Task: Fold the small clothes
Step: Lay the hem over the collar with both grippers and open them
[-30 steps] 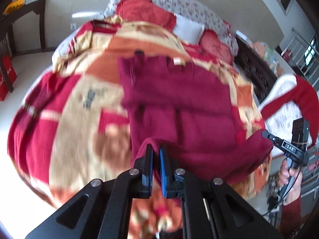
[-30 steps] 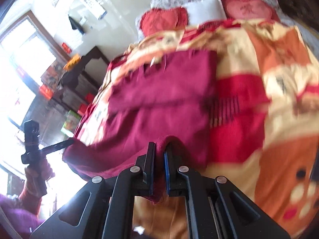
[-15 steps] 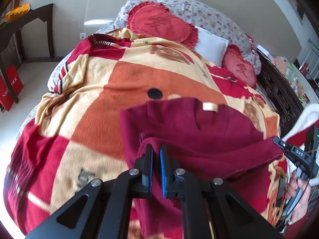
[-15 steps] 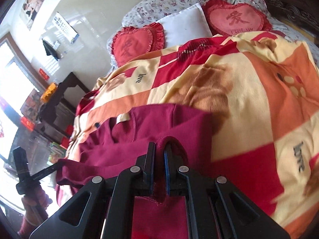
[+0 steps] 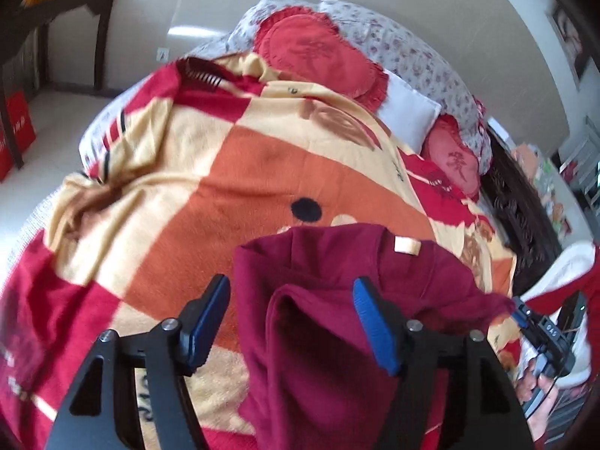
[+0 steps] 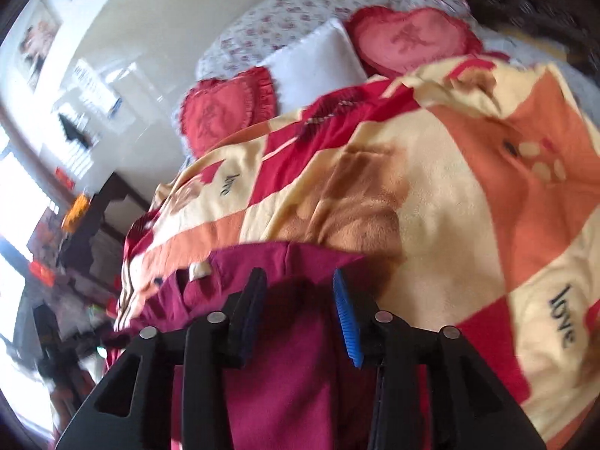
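A dark red sweater lies folded over on the orange, red and cream blanket of the bed. Its collar with a cream label faces the pillows. My left gripper is open, its blue pads either side of the folded-over hem, which lies loose between them. My right gripper is open too, just over the sweater near its far edge. The right gripper also shows at the right edge of the left wrist view.
Red heart cushions and a white pillow lie at the head of the bed. A dark wooden table stands at the left by the wall. A dark carved bed frame runs along the right side.
Both grippers carried the sweater's lower edge up toward the collar and then opened, letting the cloth go. The hem now lies over the upper part.
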The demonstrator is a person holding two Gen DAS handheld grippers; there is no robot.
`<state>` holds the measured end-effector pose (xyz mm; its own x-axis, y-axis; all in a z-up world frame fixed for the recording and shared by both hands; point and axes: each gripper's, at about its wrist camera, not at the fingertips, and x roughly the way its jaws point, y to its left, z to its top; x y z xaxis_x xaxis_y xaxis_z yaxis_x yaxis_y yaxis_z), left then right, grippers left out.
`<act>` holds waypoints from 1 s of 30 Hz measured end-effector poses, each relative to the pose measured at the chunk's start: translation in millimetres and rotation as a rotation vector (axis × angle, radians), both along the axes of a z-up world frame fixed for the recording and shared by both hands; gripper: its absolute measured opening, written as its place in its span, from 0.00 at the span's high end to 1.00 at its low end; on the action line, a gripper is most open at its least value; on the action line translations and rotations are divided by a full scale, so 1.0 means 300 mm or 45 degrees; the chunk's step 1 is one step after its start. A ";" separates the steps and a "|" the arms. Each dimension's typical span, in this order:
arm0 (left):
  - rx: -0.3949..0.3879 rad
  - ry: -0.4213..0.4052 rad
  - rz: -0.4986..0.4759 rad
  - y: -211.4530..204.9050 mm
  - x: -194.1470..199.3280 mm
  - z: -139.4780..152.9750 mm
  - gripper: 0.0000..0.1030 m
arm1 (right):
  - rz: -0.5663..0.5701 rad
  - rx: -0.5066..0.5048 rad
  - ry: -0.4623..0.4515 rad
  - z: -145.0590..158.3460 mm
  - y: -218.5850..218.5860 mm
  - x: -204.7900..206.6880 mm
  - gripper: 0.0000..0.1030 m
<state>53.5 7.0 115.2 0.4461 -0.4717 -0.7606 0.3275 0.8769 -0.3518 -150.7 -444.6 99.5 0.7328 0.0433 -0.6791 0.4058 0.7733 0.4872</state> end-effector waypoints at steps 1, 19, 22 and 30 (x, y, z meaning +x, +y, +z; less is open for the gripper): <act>0.018 -0.027 -0.020 -0.006 -0.018 0.011 0.30 | 0.038 -0.033 -0.004 0.009 0.021 -0.013 0.83; 0.285 0.045 -0.115 -0.191 0.026 -0.189 0.30 | 0.092 -0.151 0.178 -0.151 0.129 0.338 0.86; 0.284 -0.020 -0.189 -0.118 -0.061 -0.138 0.30 | 0.155 -0.146 0.171 -0.107 0.139 0.246 0.86; 0.166 0.137 -0.339 0.059 -0.289 -0.186 0.30 | 0.198 -0.123 0.181 -0.100 0.148 -0.144 0.77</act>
